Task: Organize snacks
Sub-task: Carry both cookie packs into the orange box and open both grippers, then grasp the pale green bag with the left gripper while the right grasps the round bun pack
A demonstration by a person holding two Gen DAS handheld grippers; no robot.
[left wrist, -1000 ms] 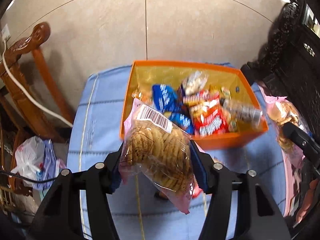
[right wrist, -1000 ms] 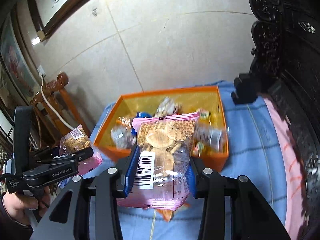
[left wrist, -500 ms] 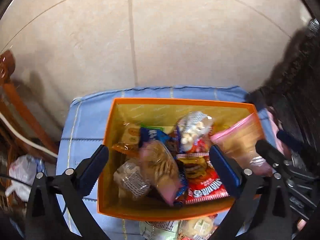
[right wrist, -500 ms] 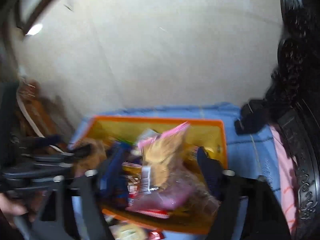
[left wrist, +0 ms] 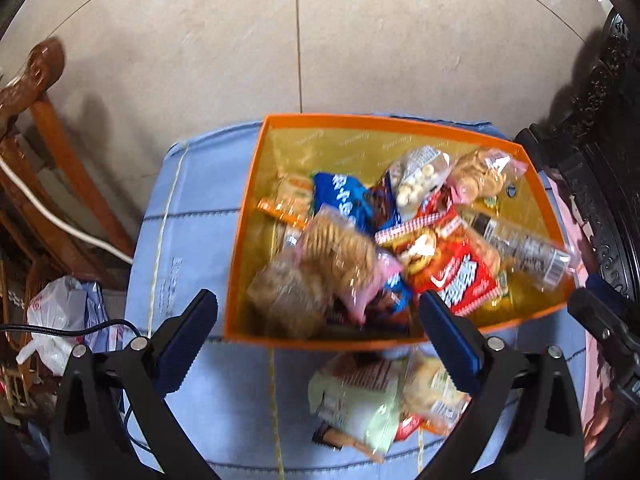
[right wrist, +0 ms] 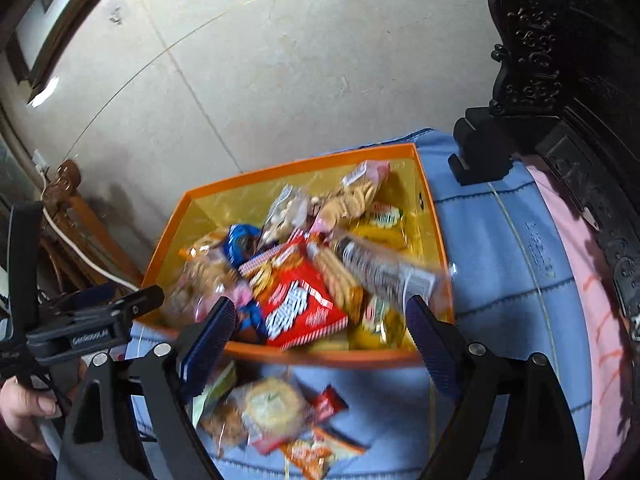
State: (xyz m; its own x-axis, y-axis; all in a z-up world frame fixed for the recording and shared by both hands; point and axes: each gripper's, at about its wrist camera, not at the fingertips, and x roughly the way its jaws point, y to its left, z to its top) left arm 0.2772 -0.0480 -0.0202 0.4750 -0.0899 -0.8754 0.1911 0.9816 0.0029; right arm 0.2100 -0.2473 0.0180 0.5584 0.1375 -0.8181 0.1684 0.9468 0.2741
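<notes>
Two fisheye views are looking down at an orange box point(left wrist: 242, 240) sitting on a blue cloth point(left wrist: 188, 216), near the centre of each frame. The box is holding a heap of snack packets: a clear bag of round biscuits point(left wrist: 340, 256) is lying at the lower left of the pile, a red packet point(left wrist: 456, 276) is resting at centre right, a blue packet point(left wrist: 344, 196) is lying behind it, and a long clear sleeve with dark print point(left wrist: 520, 248) is leaning toward the right wall.

The left gripper point(left wrist: 318, 320) is hanging with its jaws spread wide and nothing between them, low in the left wrist view over the box's near edge. The right gripper point(right wrist: 318, 328) is likewise gaping wide and carrying nothing, low in the right wrist view.

More snacks are lying on the cloth outside the box, below its near wall: a pale green packet point(left wrist: 352, 404) and a clear bag holding a round cracker point(right wrist: 272, 404). Both are blurred.
</notes>
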